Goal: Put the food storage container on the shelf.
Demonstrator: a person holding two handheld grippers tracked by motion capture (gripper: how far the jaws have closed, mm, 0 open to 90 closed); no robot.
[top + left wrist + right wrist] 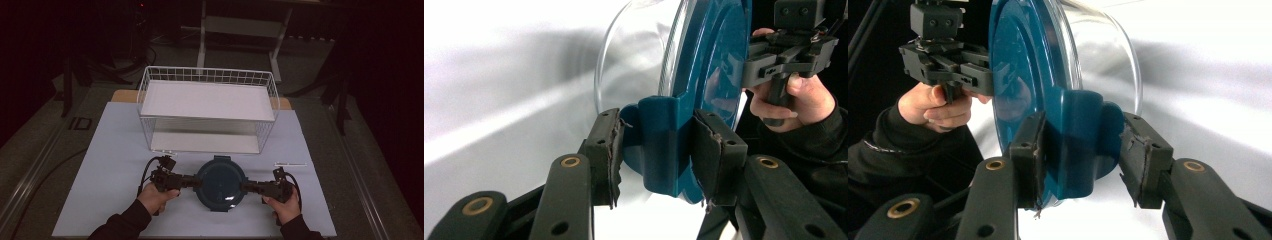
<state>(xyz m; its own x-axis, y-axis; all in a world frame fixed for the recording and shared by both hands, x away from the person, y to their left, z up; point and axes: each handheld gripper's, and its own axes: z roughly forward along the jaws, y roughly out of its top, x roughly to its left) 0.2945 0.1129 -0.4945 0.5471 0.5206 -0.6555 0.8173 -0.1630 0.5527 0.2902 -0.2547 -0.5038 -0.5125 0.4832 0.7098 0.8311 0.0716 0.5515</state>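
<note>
Counter (115, 150) has a pale sheet over it, with a white wire basket rack (208, 107) at the far side, two tiers, both bare. In front of it, near the person's edge, sits the work piece: a round clear glass bowl (634, 65) capped with a teal lid (220, 184) that has latch tabs around its rim. Both hands are in from the bottom. Left claw (192, 181) is on the lid's left latch tab (659, 145), right claw (246, 187) on the opposite right latch tab (1083, 140). In the left gripper view the jaws sit either side of the tab; the right pad looks pressed to it, the left pad is touching or a hair off, so I'd call it clenched on the tab, though lightly. Right gripper view: near pad is on the tab, far pad seems just clear of it, so I can't tell whether it's truly clamped. Bowl looks to be resting on the counter, not lifted. My read: this is the two-handed grip stage, either to pop the latches or to carry the bowl to the rack. Next move needs both claws firmly closed and moved in sync, level, since a lid-only hold could let the bowl drop if the latches aren't locked. Small pale strip (290, 164) lies right of the bowl, uninvolved.
</note>
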